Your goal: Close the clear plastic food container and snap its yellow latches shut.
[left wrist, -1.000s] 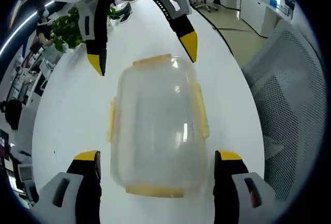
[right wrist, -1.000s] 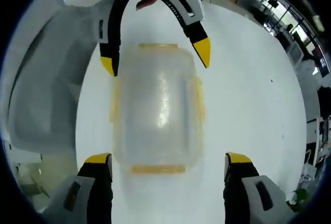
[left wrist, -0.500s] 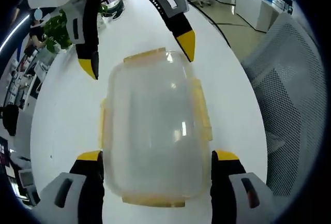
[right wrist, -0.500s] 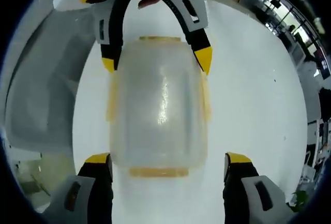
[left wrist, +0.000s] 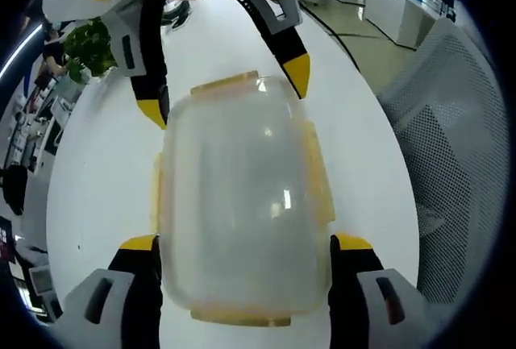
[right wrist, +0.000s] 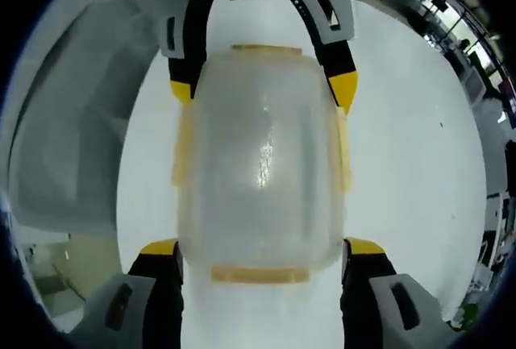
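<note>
White and bare, the table [left wrist: 97,180] carries a clear plastic food container [left wrist: 242,204] with its lid on, and an office with desks and a green plant [left wrist: 89,47] lies beyond. A grey mesh chair [left wrist: 451,164] stands off to the right of the left tongs [left wrist: 242,256].

From the left gripper view, the left tongs are spread, a yellow-tipped jaw on each side of the container's near end, just beside its walls; whether they touch cannot be told. Yellow latches [left wrist: 318,180] run along the container's rim on all four sides. At its far end the right tongs [left wrist: 226,91] reach in from the other side, also spread, tips straddling that end.

From the right gripper view the same holds mirrored: the right tongs [right wrist: 262,256] flank the container [right wrist: 262,164] close by, and the left tongs [right wrist: 262,95] bracket the far end.
</note>
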`<state>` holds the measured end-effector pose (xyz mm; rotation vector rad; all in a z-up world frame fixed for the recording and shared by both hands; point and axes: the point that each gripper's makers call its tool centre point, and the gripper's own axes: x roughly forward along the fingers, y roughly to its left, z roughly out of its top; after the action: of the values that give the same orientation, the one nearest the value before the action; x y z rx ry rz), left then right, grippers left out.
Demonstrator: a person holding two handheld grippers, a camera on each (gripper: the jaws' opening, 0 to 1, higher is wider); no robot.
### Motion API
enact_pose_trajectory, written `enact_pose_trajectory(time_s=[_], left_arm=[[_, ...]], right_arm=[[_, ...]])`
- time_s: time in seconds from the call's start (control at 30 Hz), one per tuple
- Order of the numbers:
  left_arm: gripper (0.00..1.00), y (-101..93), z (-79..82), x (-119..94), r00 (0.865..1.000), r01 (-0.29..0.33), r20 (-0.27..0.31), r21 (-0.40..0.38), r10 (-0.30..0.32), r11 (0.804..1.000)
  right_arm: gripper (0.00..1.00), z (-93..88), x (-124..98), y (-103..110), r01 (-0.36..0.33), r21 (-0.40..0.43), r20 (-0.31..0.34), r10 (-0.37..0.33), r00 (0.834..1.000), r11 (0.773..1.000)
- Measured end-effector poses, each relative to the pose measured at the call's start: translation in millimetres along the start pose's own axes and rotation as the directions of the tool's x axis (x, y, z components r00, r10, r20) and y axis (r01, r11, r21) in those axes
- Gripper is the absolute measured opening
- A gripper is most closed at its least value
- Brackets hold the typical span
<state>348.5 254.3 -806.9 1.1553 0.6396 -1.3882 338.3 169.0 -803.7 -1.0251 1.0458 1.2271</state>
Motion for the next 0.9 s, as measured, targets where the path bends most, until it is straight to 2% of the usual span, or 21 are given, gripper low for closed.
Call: enact_pose_trajectory(time_s=[0.9], left_arm=[[0.85, 0.4, -1.2, 0.6, 1.000, 0.005, 0.005, -0.002, -0.005, 1.000]], right_arm=[[0.77, -0.4, 1.8, 0.4, -0.017, 0.006, -0.011, 0.017, 1.000, 1.000]])
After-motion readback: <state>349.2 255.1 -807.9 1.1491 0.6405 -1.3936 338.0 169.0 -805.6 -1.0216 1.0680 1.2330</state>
